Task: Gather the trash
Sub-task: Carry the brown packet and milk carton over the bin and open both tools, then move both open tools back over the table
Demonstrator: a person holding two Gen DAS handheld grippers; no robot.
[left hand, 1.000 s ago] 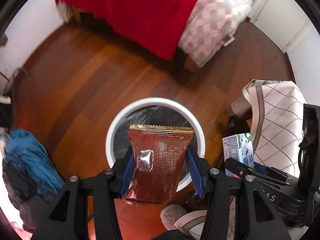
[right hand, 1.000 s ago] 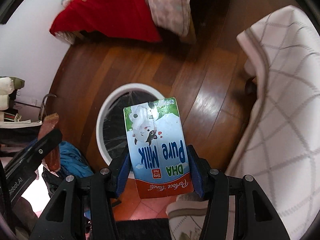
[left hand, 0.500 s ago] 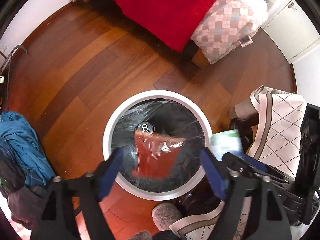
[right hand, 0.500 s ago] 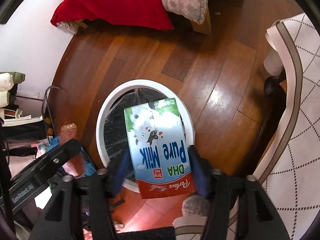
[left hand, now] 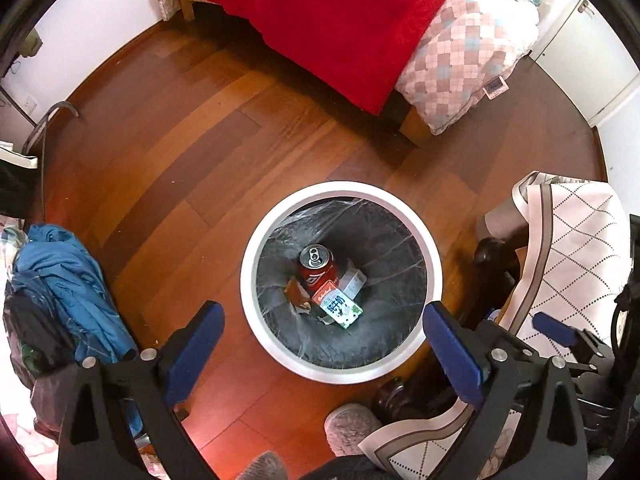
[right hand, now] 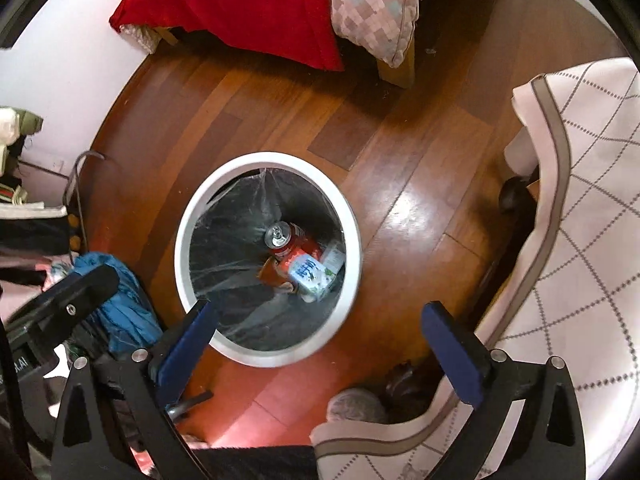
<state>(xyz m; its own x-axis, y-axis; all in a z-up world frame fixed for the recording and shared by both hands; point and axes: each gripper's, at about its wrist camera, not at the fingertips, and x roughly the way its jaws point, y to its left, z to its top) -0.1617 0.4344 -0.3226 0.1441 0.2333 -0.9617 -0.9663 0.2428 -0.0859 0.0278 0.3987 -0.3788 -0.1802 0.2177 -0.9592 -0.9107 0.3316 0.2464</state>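
A round white bin (left hand: pixel 256 252) (right hand: pixel 182 240) with a dark liner stands on the wood floor below both grippers. At its bottom lie a red can (left hand: pixel 316 266) (right hand: pixel 286 240), a milk carton (left hand: pixel 340 306) (right hand: pixel 310 274) and a brown snack wrapper (left hand: pixel 296 294) (right hand: pixel 267 271). My left gripper (left hand: pixel 324 316), high above the bin's near rim, has its jaws opening wide with nothing between them. My right gripper (right hand: pixel 320 316) hangs above the bin's near right rim, its jaws also opening, empty.
A bed with a red blanket (left hand: pixel 328 20) and a checked pillow (left hand: pixel 460 68) stands at the back. A patterned cloth (right hand: pixel 580 208) drapes over furniture on the right. Blue clothing (left hand: pixel 68 280) is piled on the left. A slipper (left hand: pixel 352 426) shows near the bottom edge.
Both grippers opened. The snack wrapper fell from the left one and the milk carton from the right one; both now lie at the bottom of the bin.
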